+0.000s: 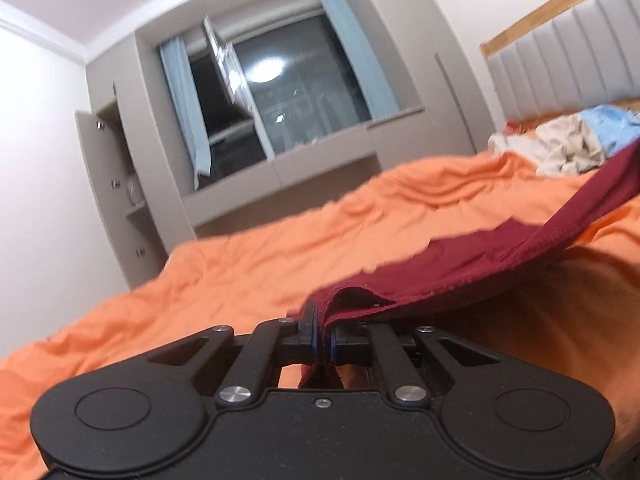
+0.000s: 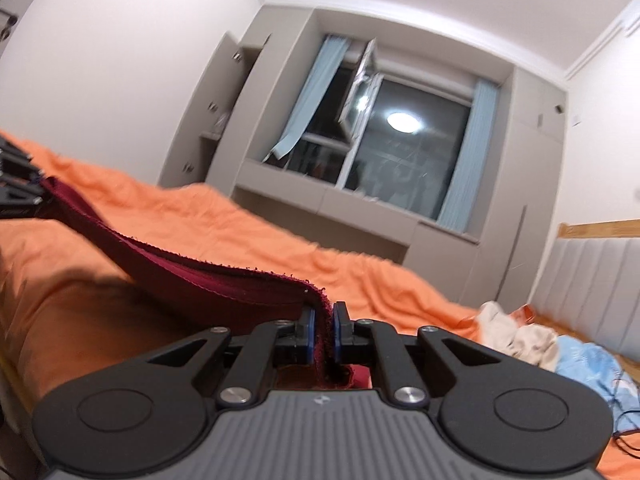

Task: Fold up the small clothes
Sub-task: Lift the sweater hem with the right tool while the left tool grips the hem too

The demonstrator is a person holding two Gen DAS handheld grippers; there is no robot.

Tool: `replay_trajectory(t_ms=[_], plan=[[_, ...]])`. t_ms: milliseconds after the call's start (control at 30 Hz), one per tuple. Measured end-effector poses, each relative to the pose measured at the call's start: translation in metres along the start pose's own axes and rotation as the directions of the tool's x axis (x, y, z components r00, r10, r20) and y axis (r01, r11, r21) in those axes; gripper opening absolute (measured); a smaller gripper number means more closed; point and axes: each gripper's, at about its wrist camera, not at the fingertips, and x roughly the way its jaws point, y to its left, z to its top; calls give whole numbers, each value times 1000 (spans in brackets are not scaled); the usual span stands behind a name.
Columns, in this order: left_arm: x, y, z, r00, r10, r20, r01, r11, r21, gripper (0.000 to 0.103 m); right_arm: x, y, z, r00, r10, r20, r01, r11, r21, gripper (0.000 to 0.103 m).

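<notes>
A dark red garment [image 1: 460,264] hangs stretched above the orange bedspread [image 1: 240,264]. My left gripper [image 1: 323,340] is shut on one end of it, with the cloth pinched between the blue pads and a fold standing up beside the jaws. From there the cloth runs up and off to the right. In the right wrist view the same dark red garment [image 2: 192,276] runs in from the left to my right gripper [image 2: 323,336], which is shut on its other end. The left gripper [image 2: 18,188] shows at the left edge of that view, holding the far end.
A heap of beige and light blue clothes [image 1: 580,144] lies on the bed near the padded grey headboard [image 1: 560,64]; the same heap [image 2: 560,352] is at the lower right in the right wrist view. Grey cupboards and a dark window [image 2: 400,148] stand beyond the bed.
</notes>
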Motion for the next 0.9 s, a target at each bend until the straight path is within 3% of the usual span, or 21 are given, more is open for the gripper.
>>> replay_trajectory(t_ms=[100,267,433,700,900], plan=[[-24,-2,12,999,-19,39,18,1000,22,5,-24,-11,13,999,-17,43,17,1000,7,10],[-73,3,37,994,-60,89,62,998,-19,5,-57,-18,31,989,-52,139,56,998,-24,10],[-96,6,56,989,-75,126,79,997,-23,5,-45,-25,35,988,-52,143,55,998,-14,10],[-45,15,74,992,-56,113,64,996,-69,6,22,-37,38,989,-53,141,58,998,-33,11],[24,22,93,995,-32,98,40,996,-79,7,106,-49,39,992,-57,110,62,997,-47,11]])
